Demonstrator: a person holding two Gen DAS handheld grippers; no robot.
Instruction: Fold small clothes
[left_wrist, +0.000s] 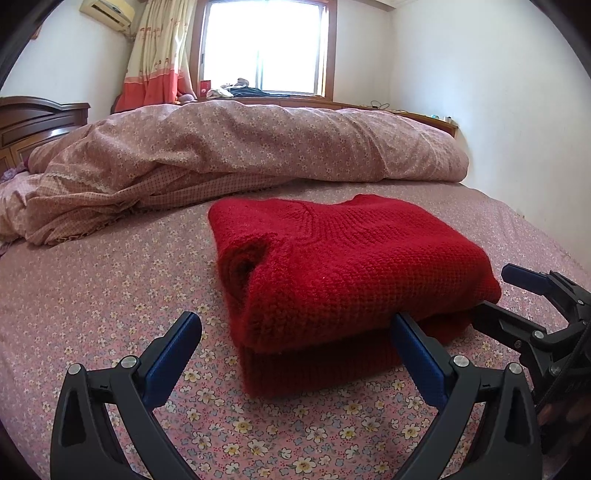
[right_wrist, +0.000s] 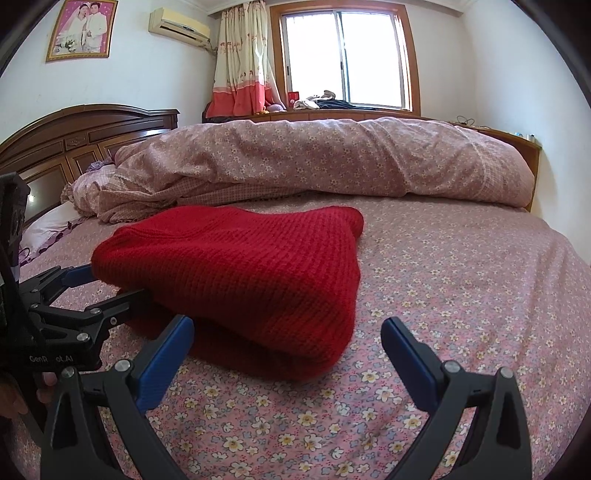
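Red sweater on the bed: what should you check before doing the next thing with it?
1. Sweater folded into a stack: ok, layers lie one over another.
2. Sweater resting on the bed: ok.
3. Left tool open: ok, fingers wide, nothing between the pads.
4. Right tool open: ok, fingers wide apart.
5. Fold edges lined up neatly: cannot tell, the far side is hidden.
6. Quilt away from the sweater: ok in the left view; the right view hides any gap.

Bed (left_wrist: 110, 295): red sweater (left_wrist: 351, 258), quilt (left_wrist: 258, 140)
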